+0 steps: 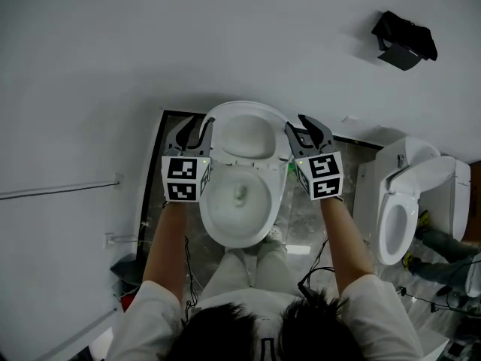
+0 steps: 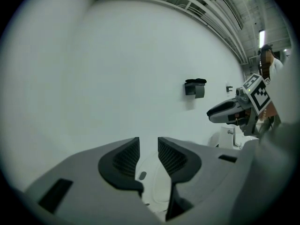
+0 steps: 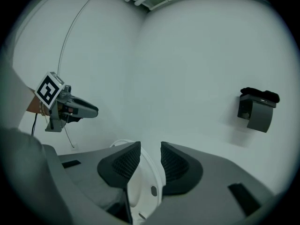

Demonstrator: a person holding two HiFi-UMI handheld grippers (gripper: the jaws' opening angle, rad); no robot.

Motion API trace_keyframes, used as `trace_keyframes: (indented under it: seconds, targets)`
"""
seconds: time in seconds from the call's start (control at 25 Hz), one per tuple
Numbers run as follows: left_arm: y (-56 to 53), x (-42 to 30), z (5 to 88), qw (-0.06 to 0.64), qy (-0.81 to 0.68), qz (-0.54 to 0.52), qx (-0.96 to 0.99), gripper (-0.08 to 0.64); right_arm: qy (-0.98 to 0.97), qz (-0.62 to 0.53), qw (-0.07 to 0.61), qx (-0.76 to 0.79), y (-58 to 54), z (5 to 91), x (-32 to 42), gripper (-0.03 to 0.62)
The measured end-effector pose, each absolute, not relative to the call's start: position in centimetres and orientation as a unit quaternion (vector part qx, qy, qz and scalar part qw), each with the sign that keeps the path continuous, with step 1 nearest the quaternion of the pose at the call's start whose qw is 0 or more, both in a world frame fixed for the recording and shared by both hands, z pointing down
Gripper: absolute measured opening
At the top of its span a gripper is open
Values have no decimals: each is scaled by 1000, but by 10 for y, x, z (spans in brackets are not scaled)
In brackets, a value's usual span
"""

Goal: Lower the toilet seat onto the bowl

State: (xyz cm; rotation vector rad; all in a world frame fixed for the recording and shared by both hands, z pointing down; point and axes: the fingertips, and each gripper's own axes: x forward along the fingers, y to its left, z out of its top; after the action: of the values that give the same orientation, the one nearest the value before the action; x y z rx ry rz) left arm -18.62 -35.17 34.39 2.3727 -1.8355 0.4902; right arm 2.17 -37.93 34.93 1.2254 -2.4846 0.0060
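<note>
Dark marbled floor (image 1: 301,218): toilet (image 1: 239,220) stands centre, second toilet (image 1: 400,215) at right.

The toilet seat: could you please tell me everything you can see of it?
The seat is white, glossy plastic and oval, with small grey oval bumpers on its underside. It is raised, tilted up at the back of the bowl near the wall, and does not lie on the bowl. Its side edges run between the jaws of the left gripper and the right gripper; I cannot tell whether the pads clamp it. It is unclear whether a lid stands behind it.
</note>
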Motion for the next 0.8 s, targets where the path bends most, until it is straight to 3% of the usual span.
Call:
trace_keyframes:
  seconds: [0.8]
  targets:
    - [-412,-199,448,64,-529,290,795,101,-866,6,297,403,-415,438,-2,138]
